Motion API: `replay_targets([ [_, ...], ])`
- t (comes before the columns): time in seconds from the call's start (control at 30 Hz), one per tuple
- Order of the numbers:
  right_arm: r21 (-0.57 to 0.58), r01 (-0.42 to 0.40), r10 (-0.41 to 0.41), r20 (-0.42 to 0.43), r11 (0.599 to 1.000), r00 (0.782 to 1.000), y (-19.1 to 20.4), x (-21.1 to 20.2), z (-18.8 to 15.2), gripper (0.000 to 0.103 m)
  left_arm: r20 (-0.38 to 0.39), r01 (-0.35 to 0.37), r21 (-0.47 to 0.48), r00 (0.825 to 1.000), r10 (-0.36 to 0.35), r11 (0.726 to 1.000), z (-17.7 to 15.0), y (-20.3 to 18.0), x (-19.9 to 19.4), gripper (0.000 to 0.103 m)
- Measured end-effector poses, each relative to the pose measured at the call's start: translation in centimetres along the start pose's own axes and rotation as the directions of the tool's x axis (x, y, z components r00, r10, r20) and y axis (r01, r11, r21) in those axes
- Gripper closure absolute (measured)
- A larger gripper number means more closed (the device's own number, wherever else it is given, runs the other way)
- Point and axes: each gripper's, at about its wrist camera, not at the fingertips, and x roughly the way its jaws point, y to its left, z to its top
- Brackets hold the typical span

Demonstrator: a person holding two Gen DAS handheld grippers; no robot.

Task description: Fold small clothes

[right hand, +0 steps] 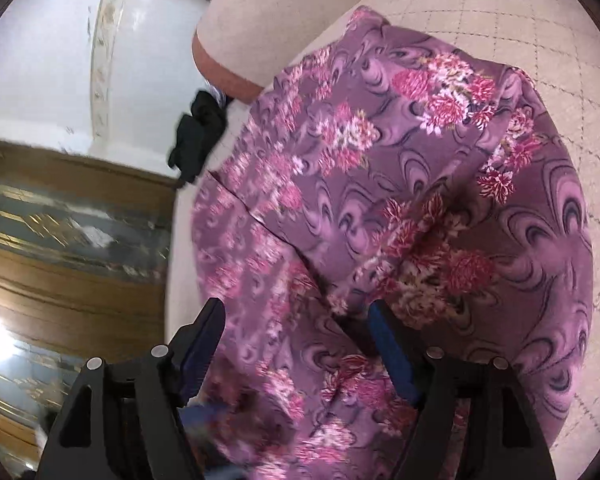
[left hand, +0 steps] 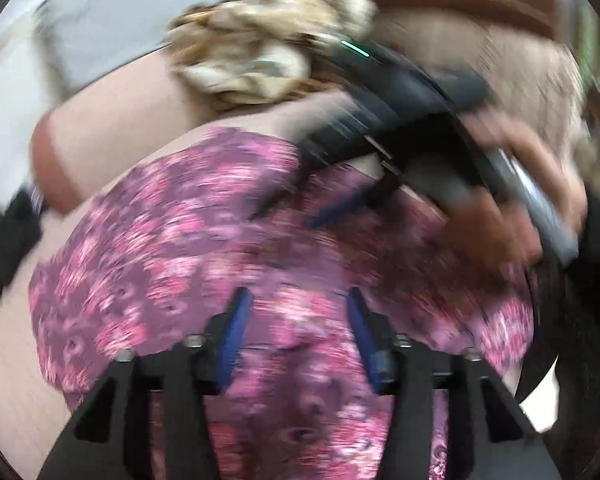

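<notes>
A purple garment with pink flowers (left hand: 228, 240) (right hand: 400, 184) lies spread on a beige quilted cushion (right hand: 540, 40). My left gripper (left hand: 298, 300) hangs low over its near part, jaws open, with cloth showing in the gap and neither pad pressing on it. My right gripper (right hand: 296, 312) stands open over the garment's left edge, its blue pads apart. The left wrist view, blurred, also shows the right gripper (left hand: 332, 204) slanting down onto the cloth, held by a hand (left hand: 512, 216).
A crumpled tan and cream cloth (left hand: 268, 44) sits at the cushion's far side. A black item (right hand: 200, 132) lies at the cushion's left edge. Beyond that edge are white floor tiles (right hand: 40, 60) and a wooden surface (right hand: 60, 264).
</notes>
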Motion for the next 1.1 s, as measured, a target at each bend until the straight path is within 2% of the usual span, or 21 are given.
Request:
replay_targets([
  [0.03, -0.022, 0.028, -0.028, -0.012, 0.999, 1.000, 0.4, 0.6, -0.1, 0.026, 0.012, -0.020, -0.056, 1.000, 0.020, 0.998, 0.2, 1.6, -0.2, 0.032],
  [0.07, -0.057, 0.060, -0.062, -0.035, 0.997, 0.997, 0.9, 1.3, -0.4, 0.039, 0.021, -0.057, -0.151, 0.998, 0.061, 0.987, 0.5, 4.1, -0.6, 0.027],
  [0.1, -0.096, 0.091, -0.097, -0.062, 0.991, 0.993, 1.4, 2.0, -0.8, 0.059, 0.023, -0.086, -0.245, 0.995, 0.095, 0.966, 0.5, 6.5, -0.9, 0.022],
  [0.13, -0.131, 0.125, -0.136, -0.079, 0.983, 0.988, 1.9, 2.8, -1.3, 0.067, 0.022, -0.103, -0.346, 0.993, 0.118, 0.933, 0.3, 9.1, -1.1, 0.022],
  [0.17, -0.163, 0.157, -0.173, -0.091, 0.974, 0.981, 2.4, 3.5, -1.8, 0.083, 0.005, -0.122, -0.455, 0.990, 0.139, 0.882, -0.2, 12.1, -1.3, 0.022],
  [0.2, -0.199, 0.197, -0.220, -0.100, 0.960, 0.970, 3.1, 4.1, -2.4, 0.090, -0.020, -0.139, -0.568, 0.988, 0.155, 0.811, -1.0, 15.1, -1.4, 0.022],
  [0.23, -0.212, 0.206, -0.230, -0.096, 0.955, 0.969, 3.6, 4.4, -2.6, 0.091, -0.026, -0.140, -0.628, 0.987, 0.160, 0.765, -1.7, 16.8, -1.5, 0.022],
  [0.33, -0.265, 0.137, -0.165, -0.085, 0.954, 0.983, 5.9, 3.4, -3.2, 0.092, -0.036, -0.119, -0.804, 0.988, 0.152, 0.583, -4.8, 21.9, -2.2, 0.022],
  [0.4, -0.279, 0.089, -0.110, -0.059, 0.956, 0.992, 7.6, 1.7, -3.5, 0.092, -0.029, -0.089, -0.860, 0.992, 0.124, 0.503, -6.3, 23.3, -2.4, 0.022],
  [0.43, -0.288, 0.063, -0.073, -0.026, 0.955, 0.997, 8.5, 0.0, -3.7, 0.092, -0.031, -0.083, -0.875, 0.993, 0.116, 0.478, -6.6, 23.7, -2.3, 0.022],
  [0.5, -0.303, 0.053, -0.042, 0.042, 0.952, 0.998, 9.7, -3.4, -4.2, 0.092, -0.053, -0.104, -0.871, 0.992, 0.118, 0.480, -6.7, 23.4, -1.9, 0.022],
  [0.57, -0.304, 0.099, -0.079, 0.075, 0.948, 0.994, 9.5, -4.7, -4.6, 0.092, -0.093, -0.145, -0.846, 0.988, 0.127, 0.513, -6.1, 22.5, -1.2, 0.022],
  [0.63, -0.250, 0.139, -0.131, 0.048, 0.958, 0.990, 6.9, -3.8, -5.2, 0.092, -0.135, -0.191, -0.817, 0.981, 0.141, 0.544, -5.6, 21.6, -0.3, 0.022],
  [0.73, -0.180, 0.258, -0.267, -0.024, 0.949, 0.964, 3.0, -0.8, -6.3, 0.092, -0.194, -0.264, -0.787, 0.964, 0.183, 0.558, -5.7, 21.4, -0.3, 0.022],
  [0.8, -0.171, 0.249, -0.258, -0.027, 0.953, 0.966, 2.7, -0.7, -6.7, 0.092, -0.228, -0.311, -0.784, 0.949, 0.218, 0.538, -6.3, 22.0, -0.7, 0.022],
  [0.87, -0.209, 0.245, -0.248, 0.009, 0.947, 0.969, 4.0, -1.7, -7.1, 0.091, -0.266, -0.344, -0.806, 0.938, 0.223, 0.482, -7.3, 23.2, -0.7, 0.022],
  [0.93, -0.232, 0.315, -0.315, 0.041, 0.920, 0.948, 4.3, -1.8, -7.7, 0.081, -0.281, -0.347, -0.834, 0.936, 0.212, 0.428, -8.4, 24.4, -1.0, 0.022],
  [0.97, -0.222, 0.347, -0.349, 0.033, 0.911, 0.937, 3.7, -1.4, -7.9, 0.077, -0.284, -0.348, -0.841, 0.936, 0.210, 0.414, -8.7, 24.8, -1.0, 0.022],
  [1.0, -0.190, 0.380, -0.384, 0.016, 0.905, 0.923, 2.4, -0.9, -8.1, 0.077, -0.286, -0.350, -0.843, 0.935, 0.212, 0.408, -8.9, 25.0, -1.0, 0.022],
  [1.03, -0.168, 0.380, -0.383, 0.011, 0.910, 0.924, 2.0, -0.5, -7.8, 0.077, -0.288, -0.354, -0.843, 0.933, 0.217, 0.405, -9.0, 25.1, -1.2, 0.022],
  [1.1, -0.142, 0.334, -0.335, 0.017, 0.932, 0.942, 1.1, -1.0, -7.6, 0.077, -0.287, -0.357, -0.843, 0.931, 0.226, 0.402, -9.1, 25.1, -1.4, 0.022],
])
